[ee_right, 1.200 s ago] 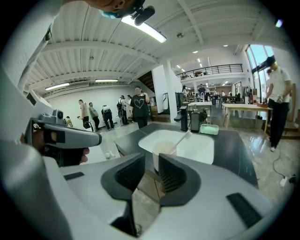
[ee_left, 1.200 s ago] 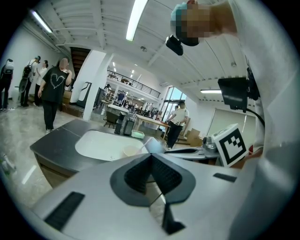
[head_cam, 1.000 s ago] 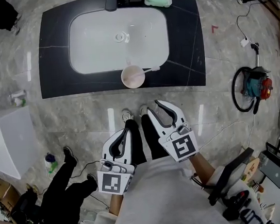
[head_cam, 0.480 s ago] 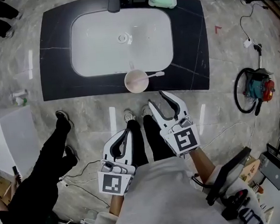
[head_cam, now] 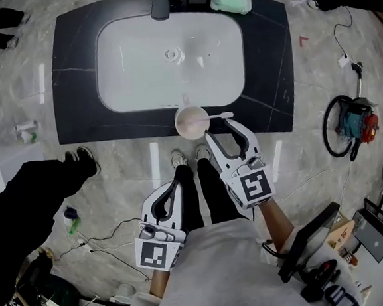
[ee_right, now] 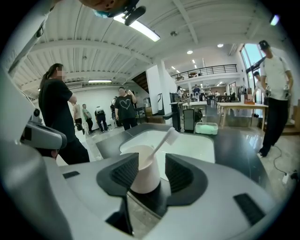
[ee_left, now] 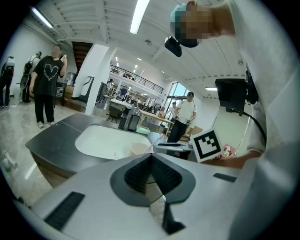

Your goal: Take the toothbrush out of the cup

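Right gripper (head_cam: 221, 130) has moved up to the cup (head_cam: 192, 122), its jaws just opened wide.
Cup stands untouched just ahead of them on the dark counter (head_cam: 271, 75) by the sink (head_cam: 170, 57), with the toothbrush (head_cam: 220, 116) leaning out rightward. Left gripper (head_cam: 176, 187) sits back, pinched together, empty.

Am holding left gripper (head_cam: 178, 185) low and back, close to body, jaws pressed together with nothing between them. Am holding right gripper (head_cam: 222, 129) further forward, tilting slightly down. Its jaws have just been opening and are now standing wide, with cup (ee_right: 145, 174) showing between them, pads not pressing it.
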{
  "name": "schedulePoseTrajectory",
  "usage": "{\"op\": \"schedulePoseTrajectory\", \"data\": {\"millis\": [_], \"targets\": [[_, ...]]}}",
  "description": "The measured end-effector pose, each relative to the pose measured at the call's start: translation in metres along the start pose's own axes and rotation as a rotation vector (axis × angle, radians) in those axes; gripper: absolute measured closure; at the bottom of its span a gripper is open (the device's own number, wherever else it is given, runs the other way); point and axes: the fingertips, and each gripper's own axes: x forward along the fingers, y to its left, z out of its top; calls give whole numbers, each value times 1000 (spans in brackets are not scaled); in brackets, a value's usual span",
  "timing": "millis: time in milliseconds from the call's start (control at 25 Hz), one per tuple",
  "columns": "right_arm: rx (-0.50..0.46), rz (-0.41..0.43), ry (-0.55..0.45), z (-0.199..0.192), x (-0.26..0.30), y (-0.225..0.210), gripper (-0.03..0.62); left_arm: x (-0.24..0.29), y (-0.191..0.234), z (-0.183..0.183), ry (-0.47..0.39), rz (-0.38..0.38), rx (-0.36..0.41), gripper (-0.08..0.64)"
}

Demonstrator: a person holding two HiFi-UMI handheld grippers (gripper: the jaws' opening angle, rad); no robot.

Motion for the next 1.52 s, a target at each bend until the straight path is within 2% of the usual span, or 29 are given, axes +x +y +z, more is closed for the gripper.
{"op": "schedulePoseTrajectory", "data": {"millis": [160, 400, 480, 600, 720, 800, 960, 1120, 1240, 1520], "targets": [[3, -1, -25, 6, 13, -3, 428, 5, 6, -3, 12, -3, 16, 557], [-15, -25, -11, 13, 20, -9, 430, 7, 4, -4, 34, 10, -36, 555], [-14, -22, -20, 15, 20, -9, 430, 6, 5, -6, 34, 4, -14, 557], [-6, 0, -113, 24, 22, -4, 431, 6, 7, -6, 26, -9, 32, 557], [-16, 2, -167, 32, 24, 0, 443, 7, 8, -5, 24, -12, 37, 557], [-25, -4, -165, 31, 24, 0, 471, 7, 7, -5, 26, -11, 24, 555], [-34, -4, -174, 33, 24, 0, 480, 9, 6, -5, 36, 5, -36, 557], [-16, -2, -168, 32, 23, -1, 485, 9, 7, -5, 28, -5, -2, 557], [-13, -2, -176, 34, 22, -1, 517, 8, 7, -4, 26, -13, 32, 557], [-19, 8, -200, 42, 18, 8, 540, 5, 5, -1, 22, -1, 13, 557]]}}
